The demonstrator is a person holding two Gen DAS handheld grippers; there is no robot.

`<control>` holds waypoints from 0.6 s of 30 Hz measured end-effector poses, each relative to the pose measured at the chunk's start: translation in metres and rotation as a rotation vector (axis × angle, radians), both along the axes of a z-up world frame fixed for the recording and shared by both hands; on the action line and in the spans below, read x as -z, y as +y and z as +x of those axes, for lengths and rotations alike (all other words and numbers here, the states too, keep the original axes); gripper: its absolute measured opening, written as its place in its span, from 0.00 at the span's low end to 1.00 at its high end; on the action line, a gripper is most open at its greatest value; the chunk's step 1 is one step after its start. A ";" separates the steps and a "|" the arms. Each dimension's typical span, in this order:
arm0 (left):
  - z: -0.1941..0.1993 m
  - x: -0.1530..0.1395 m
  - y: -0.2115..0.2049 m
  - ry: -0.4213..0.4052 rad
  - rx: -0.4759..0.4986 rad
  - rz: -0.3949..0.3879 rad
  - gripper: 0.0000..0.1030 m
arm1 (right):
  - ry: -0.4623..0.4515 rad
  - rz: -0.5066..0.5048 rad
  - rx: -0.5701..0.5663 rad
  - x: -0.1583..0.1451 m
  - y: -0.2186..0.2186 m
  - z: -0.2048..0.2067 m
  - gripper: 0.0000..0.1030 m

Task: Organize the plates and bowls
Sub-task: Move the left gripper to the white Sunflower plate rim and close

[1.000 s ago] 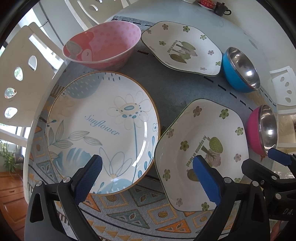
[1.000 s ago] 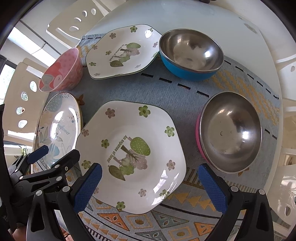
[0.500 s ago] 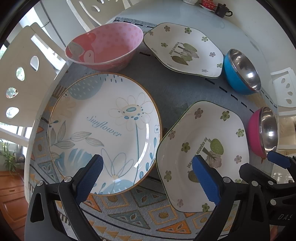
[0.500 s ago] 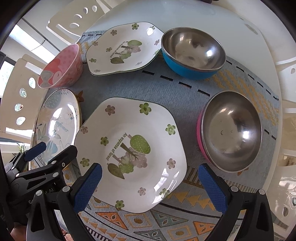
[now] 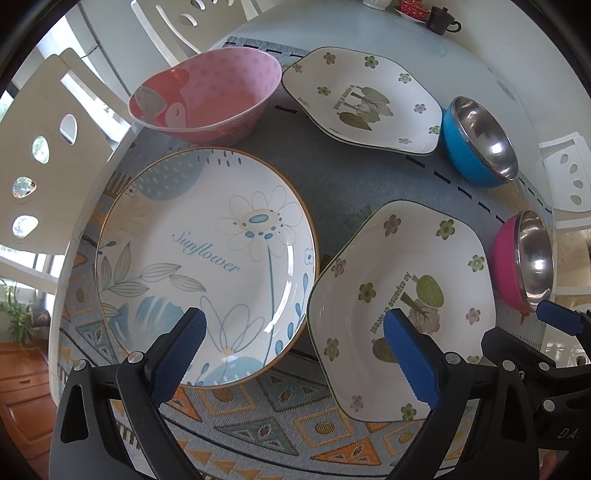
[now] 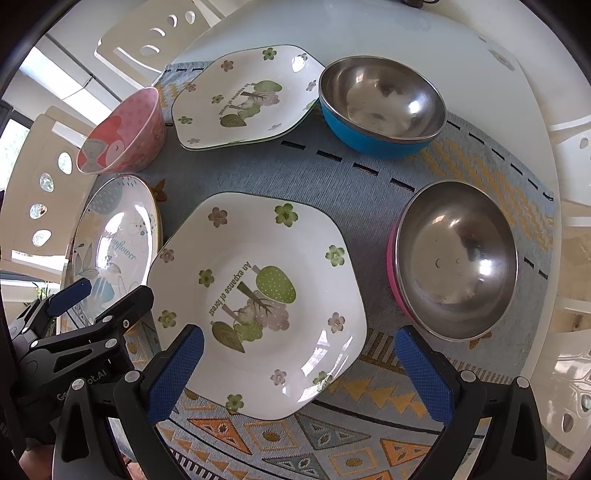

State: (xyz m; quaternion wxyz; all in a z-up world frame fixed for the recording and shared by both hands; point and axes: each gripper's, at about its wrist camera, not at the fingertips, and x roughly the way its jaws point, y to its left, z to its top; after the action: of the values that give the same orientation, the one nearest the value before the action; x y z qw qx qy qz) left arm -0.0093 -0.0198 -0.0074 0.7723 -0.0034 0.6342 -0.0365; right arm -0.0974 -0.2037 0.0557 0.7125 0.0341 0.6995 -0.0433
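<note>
The round plate (image 5: 207,266) is showing the word "Sunflower" in blue, at about 9 o'clock in the left wrist view. The near six-sided plate (image 6: 258,302) is showing "An expanse of forest" beside a small tree. The far six-sided plate (image 6: 243,96), at 12 o'clock, is carrying words too small to read.

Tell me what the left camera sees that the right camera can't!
Only the left wrist view shows the dark teapot and red dish at the table's far end, and a plant outside. Only the right wrist view looks fully into the steel insides of the pink bowl. Both show the sunflower plate, two forest plates, fox bowl, blue bowl and mat.
</note>
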 end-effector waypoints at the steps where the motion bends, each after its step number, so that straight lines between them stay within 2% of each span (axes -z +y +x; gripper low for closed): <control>1: 0.000 -0.001 0.000 -0.003 0.001 -0.004 0.94 | 0.000 0.001 0.002 -0.001 0.000 -0.001 1.00; 8: -0.005 -0.009 0.004 -0.017 -0.003 -0.010 0.94 | -0.022 0.003 0.009 -0.011 0.001 -0.009 1.00; 12: -0.008 -0.018 0.021 -0.037 -0.006 -0.020 0.94 | -0.060 0.028 -0.006 -0.020 0.007 -0.011 1.00; 18: -0.014 -0.037 0.079 -0.099 -0.060 0.068 0.94 | -0.117 0.059 -0.060 -0.032 0.027 0.004 1.00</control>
State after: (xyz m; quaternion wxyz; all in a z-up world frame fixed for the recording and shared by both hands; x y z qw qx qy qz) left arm -0.0231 0.0592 0.0295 0.8031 0.0060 0.5957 0.0081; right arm -0.0931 -0.1767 0.0872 0.7519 0.0367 0.6583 0.0007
